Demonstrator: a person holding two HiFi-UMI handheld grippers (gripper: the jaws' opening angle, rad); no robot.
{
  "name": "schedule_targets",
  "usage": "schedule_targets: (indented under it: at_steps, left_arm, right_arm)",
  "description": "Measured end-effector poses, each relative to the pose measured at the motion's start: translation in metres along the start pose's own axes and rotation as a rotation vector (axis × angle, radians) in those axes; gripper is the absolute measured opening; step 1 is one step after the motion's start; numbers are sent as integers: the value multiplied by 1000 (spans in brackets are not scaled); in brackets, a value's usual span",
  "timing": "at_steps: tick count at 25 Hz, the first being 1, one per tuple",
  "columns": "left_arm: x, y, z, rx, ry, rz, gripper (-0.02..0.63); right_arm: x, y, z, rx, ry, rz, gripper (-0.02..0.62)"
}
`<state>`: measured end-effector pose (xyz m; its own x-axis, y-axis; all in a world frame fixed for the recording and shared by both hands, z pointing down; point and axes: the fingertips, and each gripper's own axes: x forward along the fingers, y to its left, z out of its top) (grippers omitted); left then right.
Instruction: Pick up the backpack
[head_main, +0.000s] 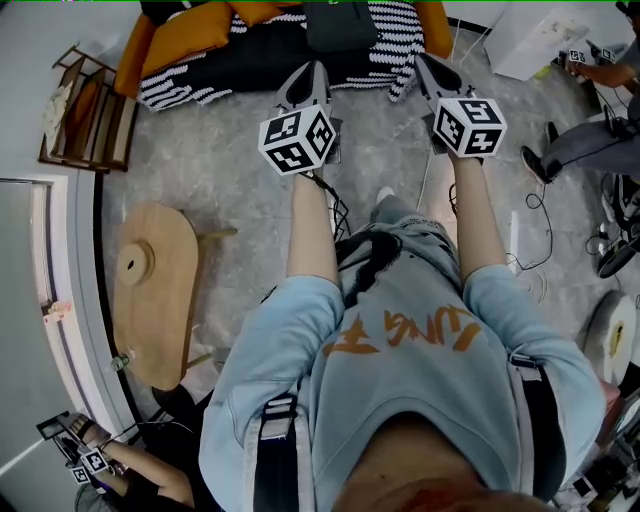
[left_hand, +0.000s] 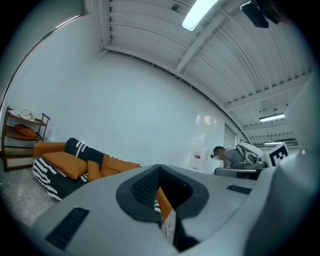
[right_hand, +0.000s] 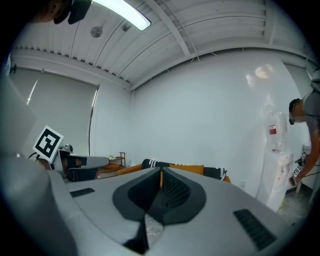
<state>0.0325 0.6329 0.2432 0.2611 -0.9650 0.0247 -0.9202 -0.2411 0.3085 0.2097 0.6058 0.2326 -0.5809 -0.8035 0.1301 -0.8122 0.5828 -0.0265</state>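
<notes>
A dark backpack (head_main: 340, 25) rests on the sofa (head_main: 200, 40), which has orange cushions and a black-and-white striped blanket, at the top of the head view. Both grippers are held out level toward the sofa, short of it. My left gripper (head_main: 310, 70) is shut with nothing between its jaws, below and left of the backpack. My right gripper (head_main: 424, 62) is shut and empty too, to the backpack's right. In the left gripper view the shut gripper (left_hand: 159, 167) hides all but the sofa's left end (left_hand: 70, 162). The right gripper view shows its gripper (right_hand: 161, 171) shut before the sofa (right_hand: 192, 170).
An oval wooden table (head_main: 155, 290) stands at the left, a wooden shelf rack (head_main: 85, 110) behind it. A white cabinet (head_main: 530, 35) and a seated person (head_main: 590, 140) are at the right, with cables (head_main: 535, 215) on the floor. Another person (head_main: 130, 470) crouches at bottom left.
</notes>
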Motion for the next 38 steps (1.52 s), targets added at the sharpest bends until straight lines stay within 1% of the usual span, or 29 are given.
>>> schedule_targets:
  at_steps: [5,9,11,14,17,22,25,29,31,33,35,38]
  left_arm:
    - [0,24,11,-13,-33,42,21]
    - [-1,54,15,-28,-56,93,21]
    - [-1,68,23,-30,-74,111,21]
    - [2,82,33,-20,-97,124,21]
    - [20,91,41,-3,-110,121,21]
    - [81,99,48,35,-118,91,21]
    - [132,117,45,31,-98,84,21]
    - [206,152,31,-28,-71,107,21]
    - [239,166,15,-70,-49,137,21]
    - [275,174,-10,-104,-6,163,21]
    - [319,186,-29,-118,49,166,21]
    - [375,203,-46,-121,126,176,21]
  right_arm:
    - [23,6,8,-15,-11,42,31]
    - [49,13,12,-27,-18,84,31]
    - [62,17,21,-31,-36,103,31]
    - [78,21,31,-27,-65,119,31]
    - [97,13,34,-29,-76,127,31]
    - [136,-40,42,0,-120,104,31]
    - [177,-70,40,17,-122,99,31]
    - [252,-108,22,21,-44,107,31]
    - [285,-125,10,19,11,136,31]
    - [311,-144,-7,12,67,174,31]
    - [342,-168,-23,48,93,180,31]
    - [391,-197,-46,123,142,187,31]
